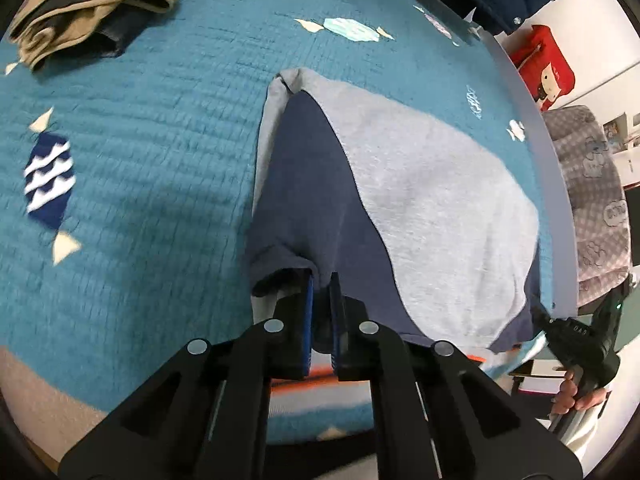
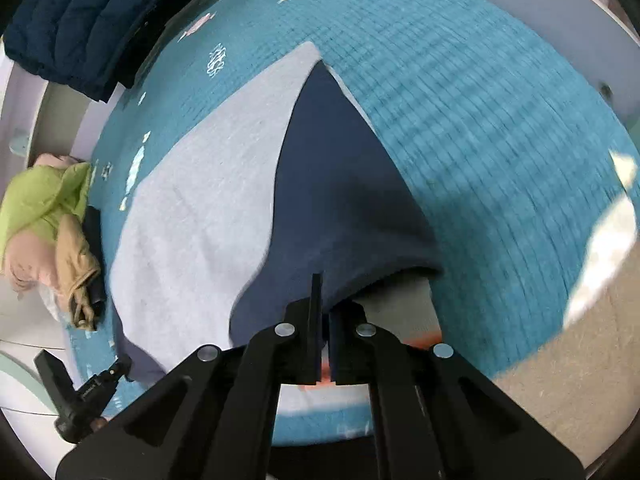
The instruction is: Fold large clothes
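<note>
Fabric sits nipped in both my tools so I can carry this edge over for a fold. At lower centre of the left view, my left gripper [image 1: 322, 292] pinches the navy hem of the grey-and-navy sweatshirt [image 1: 420, 184]; my right gripper [image 2: 326, 300] clamps the same hem. It stretches up-frame across the teal quilt [image 1: 140, 160].
</note>
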Motion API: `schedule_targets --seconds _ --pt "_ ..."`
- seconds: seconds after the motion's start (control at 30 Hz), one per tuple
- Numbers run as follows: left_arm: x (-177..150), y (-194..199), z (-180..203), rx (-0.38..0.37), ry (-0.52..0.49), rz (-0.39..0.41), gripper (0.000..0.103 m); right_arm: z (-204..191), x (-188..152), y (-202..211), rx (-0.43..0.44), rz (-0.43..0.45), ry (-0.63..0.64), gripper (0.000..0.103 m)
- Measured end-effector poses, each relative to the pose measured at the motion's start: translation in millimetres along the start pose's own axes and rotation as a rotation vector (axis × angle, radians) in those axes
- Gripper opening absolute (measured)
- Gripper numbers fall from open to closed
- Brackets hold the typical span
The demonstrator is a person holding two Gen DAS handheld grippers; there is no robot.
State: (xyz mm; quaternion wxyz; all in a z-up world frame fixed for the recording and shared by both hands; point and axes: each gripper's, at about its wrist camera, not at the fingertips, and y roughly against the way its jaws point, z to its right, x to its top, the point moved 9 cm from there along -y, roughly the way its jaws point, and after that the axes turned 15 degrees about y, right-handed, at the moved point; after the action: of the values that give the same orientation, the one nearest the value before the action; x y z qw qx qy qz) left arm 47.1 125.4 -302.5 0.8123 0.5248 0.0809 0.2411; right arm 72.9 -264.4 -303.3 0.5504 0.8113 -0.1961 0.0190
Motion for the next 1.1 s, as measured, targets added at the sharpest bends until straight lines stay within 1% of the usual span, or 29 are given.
schedule_targets --seconds 0.07,0.13,0.17,0.2,0.23,0.27,0.3,0.33,0.37,0.43,0.5,0.57,0.6,0.63,0.67,0.7,0.73,0.77,0.8,0.83,0.9,0.93,0.97,1.03,1.07,1.1 --pt "-8 -3 -8 0.016 0.016 -0.025 0.007 13 -5 -5 -0.036 -0.004 -0.002 0.002" --pt "-14 -22 -21 0.02 0.05 -0.069 0.007 23 -11 -23 0.006 -0.022 -0.048 0.002" --pt "-16 -30 -24 0.012 0.072 -0.099 0.007 24 -10 -26 0.013 -0.02 -0.052 0.002" --pt "-14 -31 -24 0.007 0.08 -0.106 0.008 21 -8 -23 0.001 -0.03 -0.032 0.002" --pt "-12 -27 -23 0.014 0.066 -0.102 0.01 17 -7 -17 -0.015 -0.041 -0.004 0.004" --pt "-10 -21 -20 0.036 0.03 -0.089 0.016 14 -8 -14 -0.031 -0.052 0.013 0.005" --pt "-10 -16 -18 0.058 0.007 -0.081 0.021 11 -8 -8 -0.052 -0.064 0.03 0.01" --pt "-10 -6 -16 0.098 -0.035 -0.064 0.022 7 -6 2 -0.06 -0.057 0.054 0.01" --pt "-11 2 -12 0.106 -0.059 -0.053 0.022 2 -3 14 -0.056 -0.034 0.076 0.01" --pt "-9 22 -2 0.101 -0.104 -0.01 0.022 -5 6 32 -0.081 0.007 0.116 0.01" --pt "-7 34 10 0.08 -0.136 0.016 0.022 -14 20 51 -0.14 0.083 0.192 0.01" --pt "-6 35 20 0.04 -0.164 0.03 0.022 -19 28 47 -0.149 0.103 0.235 0.01" --pt "-2 27 24 0.039 -0.17 0.031 0.022 -14 31 36 -0.163 0.089 0.219 0.01" --pt "-4 20 22 0.049 -0.168 0.022 0.022 -5 23 27 -0.156 0.065 0.21 0.01" --pt "-4 2 17 0.07 -0.161 -0.01 0.019 3 17 4 -0.14 0.004 0.202 0.01" --pt "-5 -14 12 0.092 -0.151 -0.044 0.014 17 6 -18 -0.157 -0.068 0.176 0.01" --pt "-9 -30 1 0.123 -0.132 -0.095 0.011 24 5 -26 -0.149 -0.066 0.161 0.004" --pt "-14 -42 -6 0.112 -0.104 -0.13 0.01 27 5 -27 -0.128 -0.042 0.147 0.004" --pt "-13 -40 -8 0.084 -0.085 -0.129 0.009 27 4 -23 -0.114 -0.035 0.138 0.004" --pt "-11 -35 -10 0.073 -0.071 -0.134 0.008 28 3 -15 -0.11 -0.037 0.129 0.004" --pt "-10 -24 -13 0.084 -0.062 -0.134 0.007 24 -5 -4 -0.125 -0.076 0.124 0.006" --pt "-13 -17 -11 0.091 -0.075 -0.13 0.007 23 -9 0 -0.131 -0.084 0.143 0.01" --pt "-17 -12 -7 0.097 -0.098 -0.125 0.007 16 -14 4 -0.138 -0.082 0.182 0.01" --pt "-23 -3 4 0.082 -0.139 -0.114 0.007 -3 -24 3 -0.112 -0.089 0.219 0.01" --pt "-27 -4 6 0.073 -0.142 -0.127 0.007 -7 -31 -5 -0.094 -0.11 0.223 0.01" --pt "-31 -12 5 0.084 -0.144 -0.155 0.007 -3 -36 -17 -0.104 -0.135 0.222 0.01"
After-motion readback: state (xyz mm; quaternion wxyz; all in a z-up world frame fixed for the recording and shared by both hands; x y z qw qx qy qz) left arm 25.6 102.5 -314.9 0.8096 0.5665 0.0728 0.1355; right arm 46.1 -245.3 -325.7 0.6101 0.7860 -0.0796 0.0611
